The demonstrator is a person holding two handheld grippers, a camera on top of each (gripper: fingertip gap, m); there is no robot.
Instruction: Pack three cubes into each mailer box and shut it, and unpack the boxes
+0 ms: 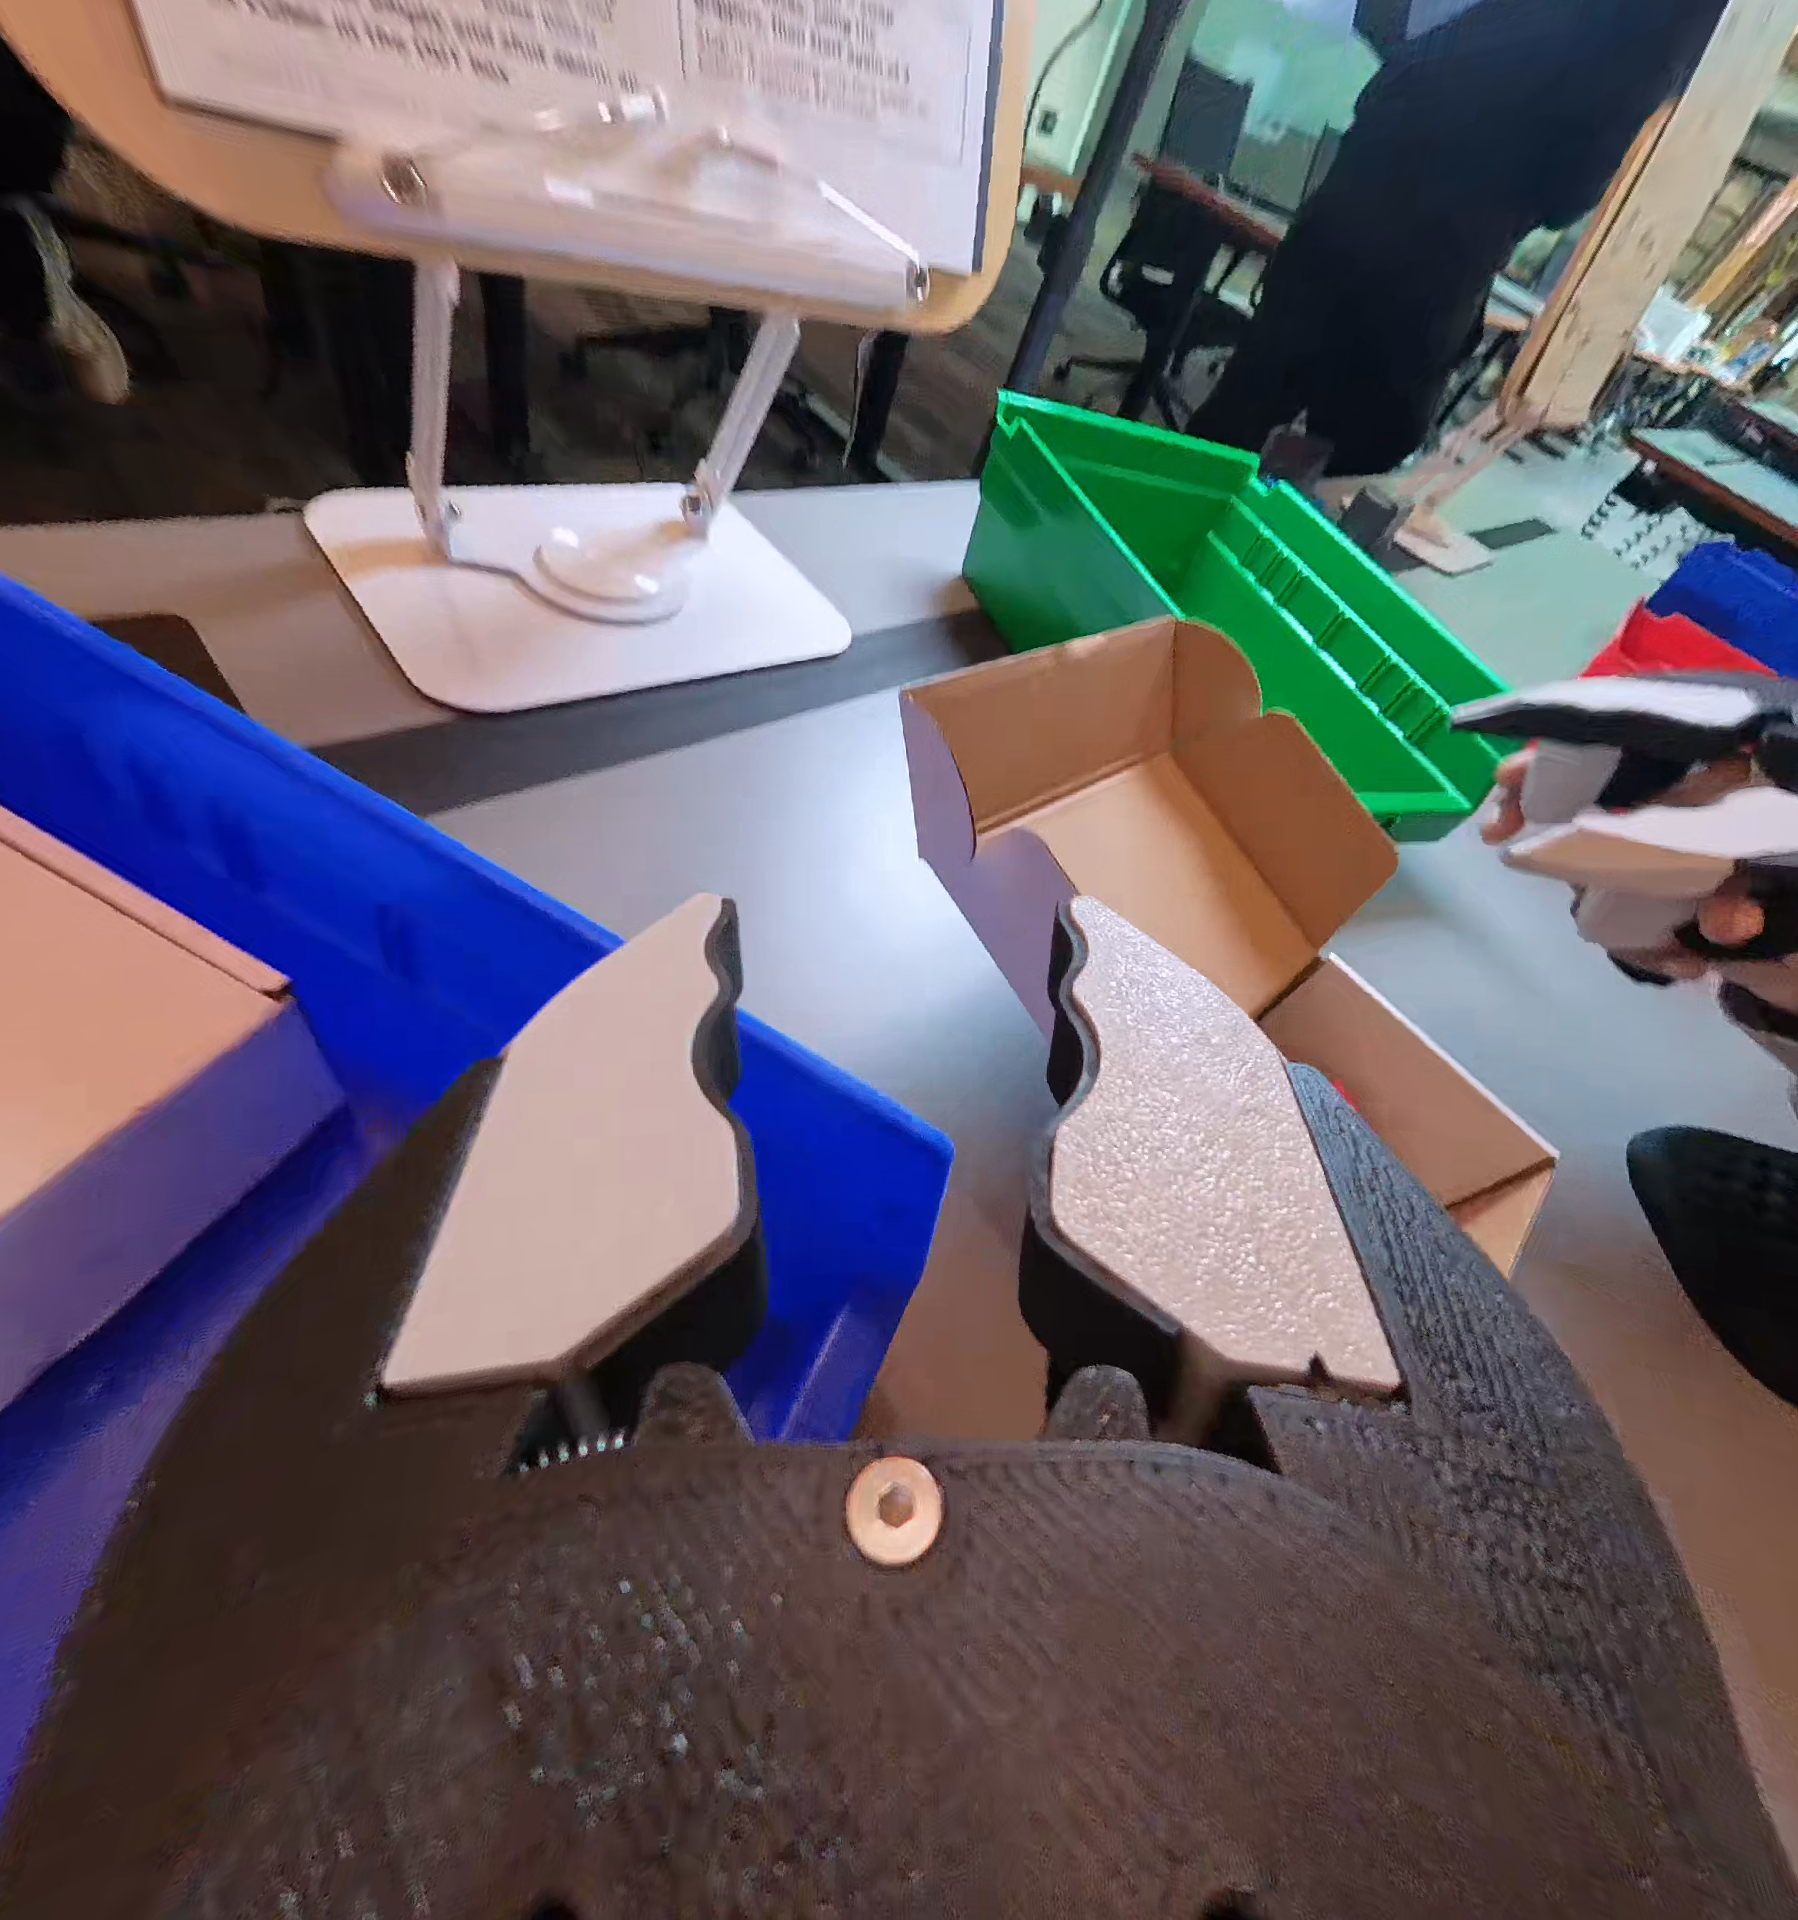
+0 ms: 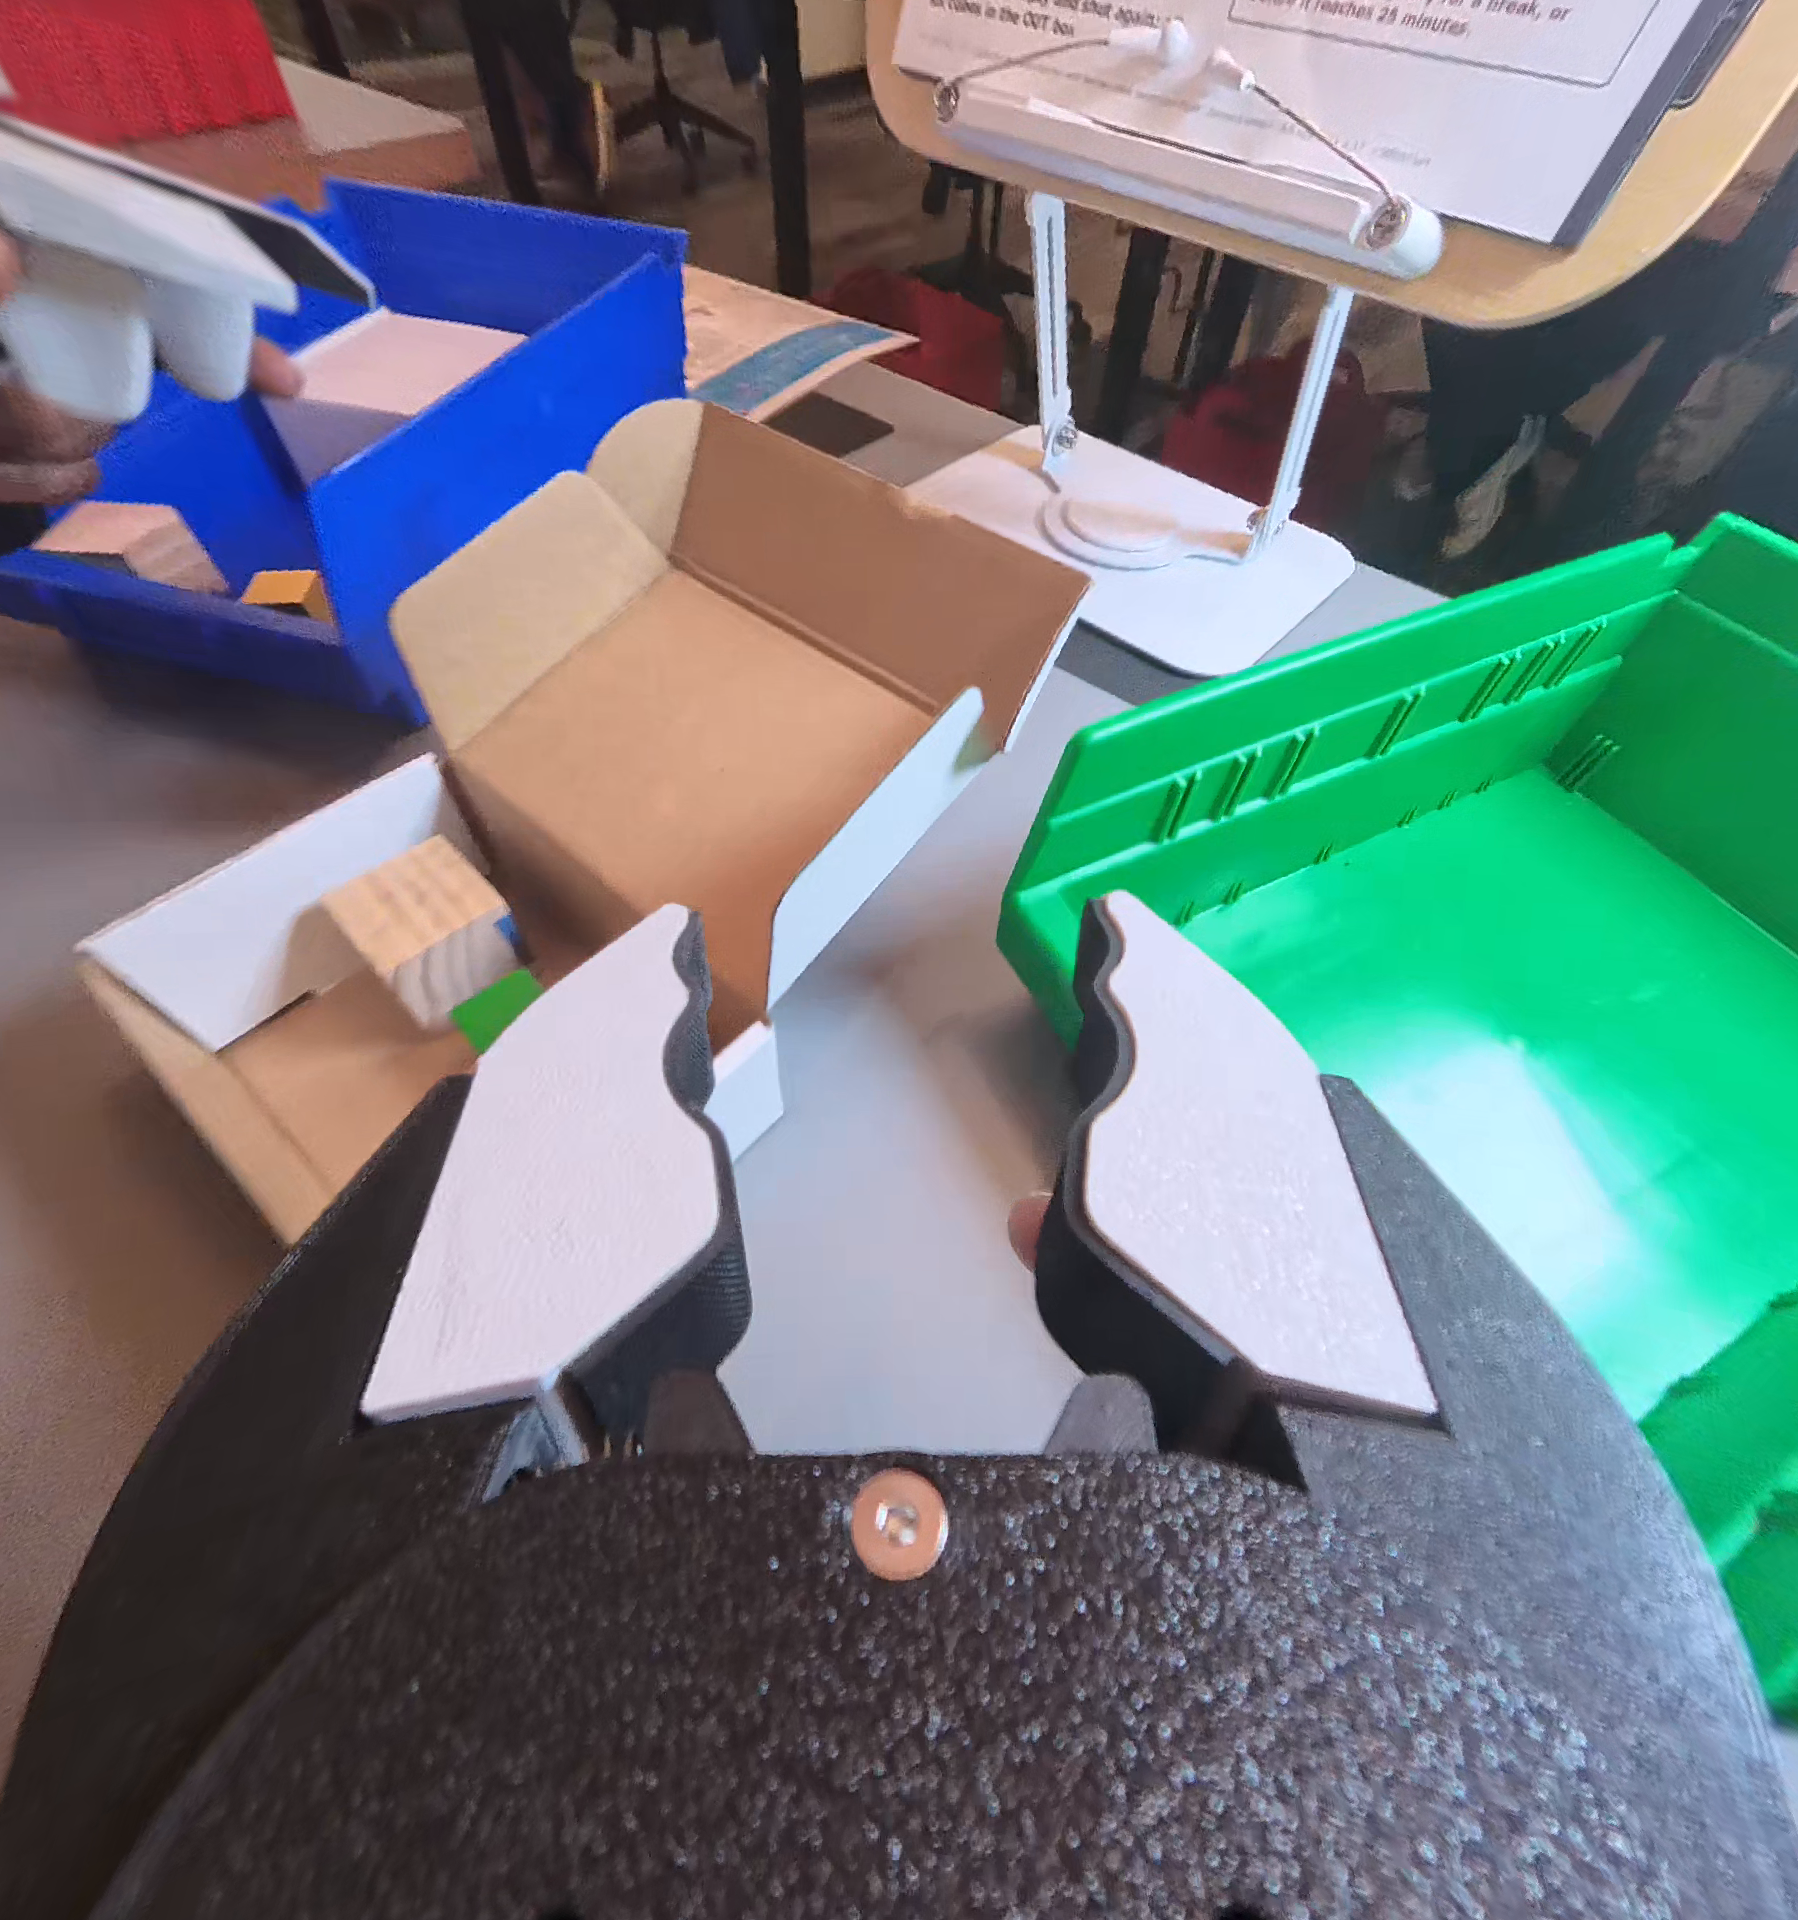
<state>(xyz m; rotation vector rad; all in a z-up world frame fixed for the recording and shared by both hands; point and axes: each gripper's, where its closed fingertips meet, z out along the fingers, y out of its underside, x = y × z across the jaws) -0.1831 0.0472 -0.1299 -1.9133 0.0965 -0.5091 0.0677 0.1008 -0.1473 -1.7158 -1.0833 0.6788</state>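
Note:
An open cardboard mailer box (image 2: 729,727) lies on the grey table with its lid standing up; it also shows in the left wrist view (image 1: 1134,810). Wooden cubes (image 2: 427,925) sit in its near part, one with a green face (image 2: 495,1008). My right gripper (image 2: 895,935) is open and empty, above the table between the box and the green bin (image 2: 1497,987). My left gripper (image 1: 900,935) is open and empty, over the blue bin's wall (image 1: 375,914). The blue bin (image 2: 500,416) holds a closed mailer box (image 1: 74,1039) and loose cubes (image 2: 147,551).
The green bin (image 1: 1238,582) is empty and stands right of the open box. A white stand (image 1: 573,592) holding a printed sheet is at the table's far edge. The other gripper shows at the right of the left wrist view (image 1: 1487,784). A person stands behind the table.

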